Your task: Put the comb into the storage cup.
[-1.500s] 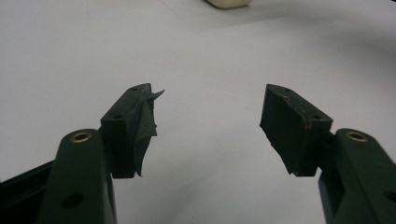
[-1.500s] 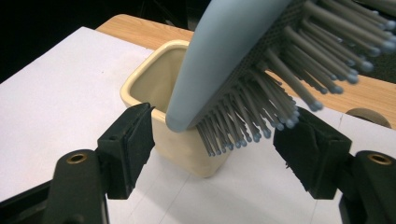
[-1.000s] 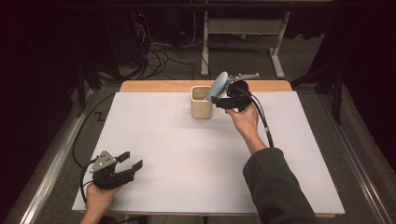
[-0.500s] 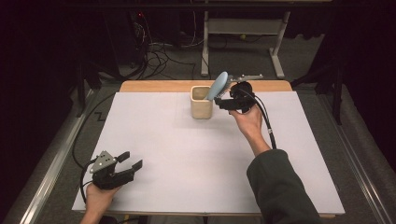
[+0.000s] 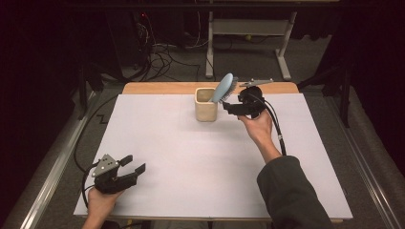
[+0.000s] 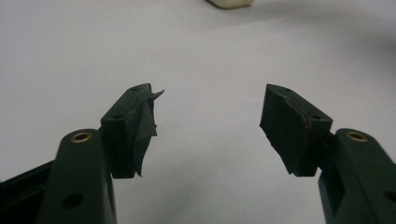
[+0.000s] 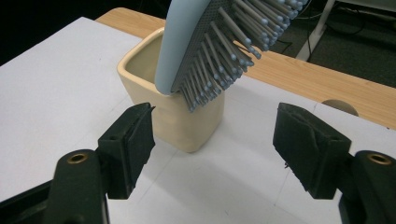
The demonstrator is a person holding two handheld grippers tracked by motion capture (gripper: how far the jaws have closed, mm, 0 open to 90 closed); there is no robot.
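A light blue hairbrush stands head-up in a cream square cup at the back middle of the table, leaning to the right over the rim. My right gripper hovers just right of the cup, jaws open, touching nothing. In the right gripper view the brush's bristles hang above the open right gripper, with the cup just beyond the left jaw. My left gripper rests open near the front left corner; in its own view the left gripper has bare white table between its jaws.
A white sheet covers the table, with a strip of wood edge at the back. The cup's base shows far off in the left gripper view. Cables and a desk frame lie on the dark floor behind.
My right gripper has drawn back slightly from the cup toward the person, jaws still open. The brush stays leaning in the cup. The left gripper has not moved.
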